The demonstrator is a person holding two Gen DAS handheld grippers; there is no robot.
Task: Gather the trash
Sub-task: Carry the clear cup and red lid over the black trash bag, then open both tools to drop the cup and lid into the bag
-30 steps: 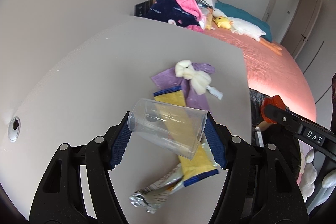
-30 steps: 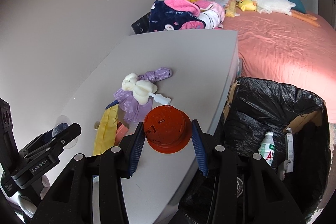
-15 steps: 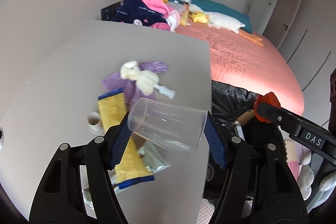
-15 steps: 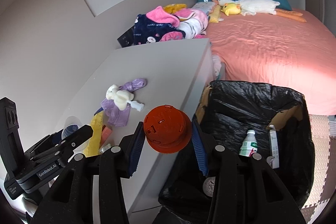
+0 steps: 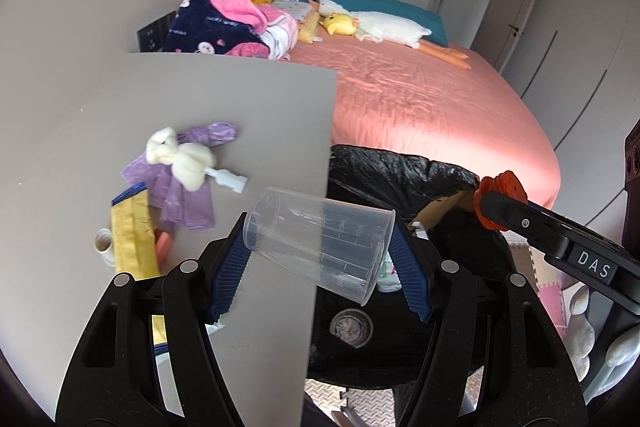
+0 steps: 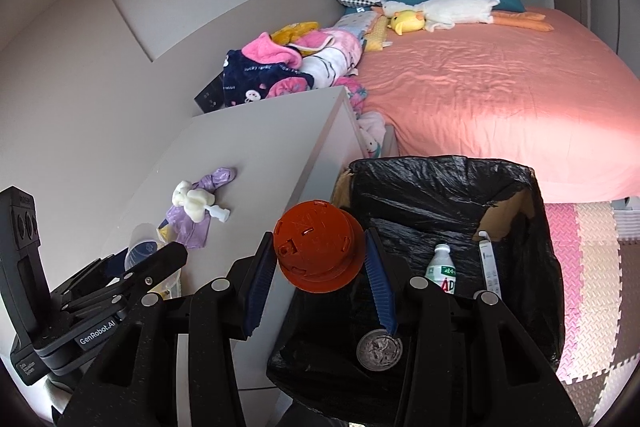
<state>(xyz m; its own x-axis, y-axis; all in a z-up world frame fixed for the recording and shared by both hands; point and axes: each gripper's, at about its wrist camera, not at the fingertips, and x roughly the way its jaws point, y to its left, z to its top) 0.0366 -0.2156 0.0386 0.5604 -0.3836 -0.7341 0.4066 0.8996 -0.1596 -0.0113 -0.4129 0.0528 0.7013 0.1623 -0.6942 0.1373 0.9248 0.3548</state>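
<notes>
Left wrist view: the left claw (image 5: pixel 320 251) fills the lower middle of the frame, pinching a clear measuring cup (image 5: pixel 316 239) sideways between its blue pads, mouth toward the lower right; the cup hangs across the right edge of the desk (image 5: pixel 120 99), partly over the black-lined trash bin (image 5: pixel 400 171) at centre right, which suggests it is being carried there to drop. On the desk at centre left lie the leftovers: a purple bag (image 5: pixel 188 195) with a cream foam lump (image 5: pixel 180 159) on top, a yellow wrapper (image 5: pixel 132 235) just below them, and a small white cap (image 5: pixel 105 242) touching the wrapper's left side. At right, a finger of the other tool crosses the frame with an orange-red piece at its tip; the pink bed (image 5: pixel 432 115) takes the upper right.

Right wrist view: the right claw (image 6: pixel 320 267), lower middle, is pressed onto an orange-red pot (image 6: pixel 318 247), bottom toward the camera, held beside the desk's edge and over the bin's left rim; I judge it is poised for release into the bin. Inside the bin, lower right, stand a small bottle (image 6: pixel 440 269) and a white carton (image 6: pixel 489 263), with a round metal lid (image 6: pixel 379 349) on the liner below. The left tool appears at lower left, the cup just visible in it; the purple bag and foam sit on the desk at centre left, not yet collected.
</notes>
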